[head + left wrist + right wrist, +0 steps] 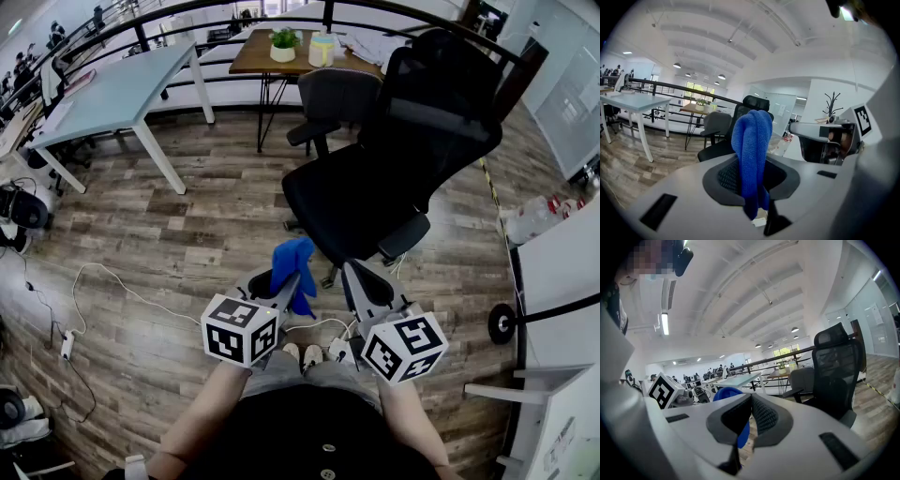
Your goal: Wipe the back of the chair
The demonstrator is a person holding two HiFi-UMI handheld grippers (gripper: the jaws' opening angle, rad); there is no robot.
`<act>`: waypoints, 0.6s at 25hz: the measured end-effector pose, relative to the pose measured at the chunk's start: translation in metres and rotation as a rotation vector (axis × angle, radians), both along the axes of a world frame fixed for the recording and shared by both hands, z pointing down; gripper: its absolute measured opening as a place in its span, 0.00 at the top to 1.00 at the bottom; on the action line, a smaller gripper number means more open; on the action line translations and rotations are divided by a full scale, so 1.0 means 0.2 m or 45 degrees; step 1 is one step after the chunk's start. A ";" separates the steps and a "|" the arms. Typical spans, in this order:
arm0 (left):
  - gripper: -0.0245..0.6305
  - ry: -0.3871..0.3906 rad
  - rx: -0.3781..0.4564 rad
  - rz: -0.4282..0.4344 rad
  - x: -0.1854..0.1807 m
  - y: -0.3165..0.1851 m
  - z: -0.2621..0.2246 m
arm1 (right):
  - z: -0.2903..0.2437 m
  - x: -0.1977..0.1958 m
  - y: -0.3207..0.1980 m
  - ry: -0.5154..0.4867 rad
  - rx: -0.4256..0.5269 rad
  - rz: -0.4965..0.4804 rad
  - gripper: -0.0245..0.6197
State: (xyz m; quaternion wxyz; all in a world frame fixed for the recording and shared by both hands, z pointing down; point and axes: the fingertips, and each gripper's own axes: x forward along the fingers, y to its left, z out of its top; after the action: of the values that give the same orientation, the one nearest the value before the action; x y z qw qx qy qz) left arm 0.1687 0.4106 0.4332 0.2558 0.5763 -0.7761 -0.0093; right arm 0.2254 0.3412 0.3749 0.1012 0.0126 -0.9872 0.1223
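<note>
I held my left gripper (753, 171) clamped on a blue cloth (751, 136). The jaws were only narrowly apart, with the folded cloth pinched between the pads. It stood up past the tips in a rounded bunch, and a little hung below them. My right gripper (751, 401) was closed with its pads meeting at the tips and nothing between them. The blue showing behind its jaws was the cloth in the other gripper, just to its left.

I held both grippers side by side, low in front of me over the wooden floor (187, 244), and they pointed forward.

The black chair (375, 187) stood ahead of them and a little to the right, and neither gripper touched it. Its seat was the part nearest the jaws. Its mesh back (441, 103) and headrest rose on the far side, beyond the seat, well apart from the cloth.

Past the black chair and to its left stood a grey chair (333, 98). Behind that was a wooden table (258, 56) carrying a potted plant (284, 44). Far off to the left of my left gripper was a white table (122, 84). A white cable (103, 281) trailed across the floor on that side.
</note>
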 end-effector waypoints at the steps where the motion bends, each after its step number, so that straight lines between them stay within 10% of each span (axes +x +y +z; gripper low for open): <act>1: 0.83 0.012 -0.003 -0.002 -0.01 -0.01 0.00 | 0.01 0.00 -0.02 0.005 0.000 0.004 0.92; 15: 0.83 -0.020 -0.044 -0.052 -0.06 -0.17 0.02 | 0.06 -0.01 -0.18 -0.038 -0.136 -0.030 0.92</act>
State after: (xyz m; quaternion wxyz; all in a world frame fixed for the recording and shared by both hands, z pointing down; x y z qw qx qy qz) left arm 0.1566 0.3769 0.4369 0.2594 0.5559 -0.7897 0.0033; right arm 0.2238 0.3056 0.3868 0.0884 -0.0065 -0.9808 0.1737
